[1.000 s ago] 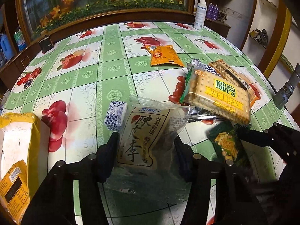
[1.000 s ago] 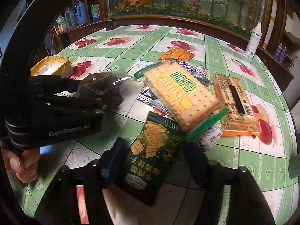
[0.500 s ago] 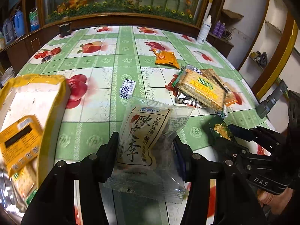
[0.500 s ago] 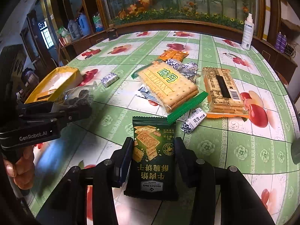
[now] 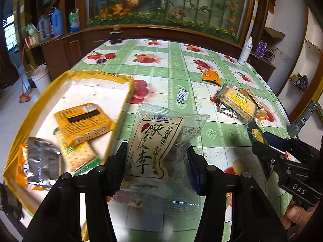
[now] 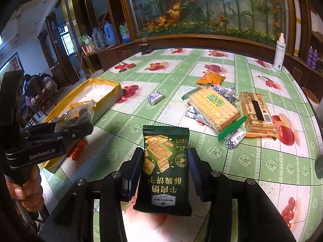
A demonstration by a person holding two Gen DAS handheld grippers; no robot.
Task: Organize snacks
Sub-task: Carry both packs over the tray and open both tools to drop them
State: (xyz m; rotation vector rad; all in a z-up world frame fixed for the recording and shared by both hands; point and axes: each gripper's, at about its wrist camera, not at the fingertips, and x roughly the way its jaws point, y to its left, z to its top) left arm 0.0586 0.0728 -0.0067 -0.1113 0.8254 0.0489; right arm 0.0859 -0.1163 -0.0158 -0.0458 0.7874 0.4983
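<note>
Two packets are held: the left gripper [image 5: 156,161] has its jaws clamped on a preserved-plum packet [image 5: 155,149], the right gripper [image 6: 164,169] on a dark green cracker packet [image 6: 164,169]. The yellow tray [image 5: 121,109] lies left of the left jaws. Slick film may slip loose and drop on the worktop [image 6: 262,161].

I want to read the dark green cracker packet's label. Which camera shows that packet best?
The right wrist view: the dark green cracker packet faces the camera between the right gripper pads. The left wrist view shows only its edge.
</note>
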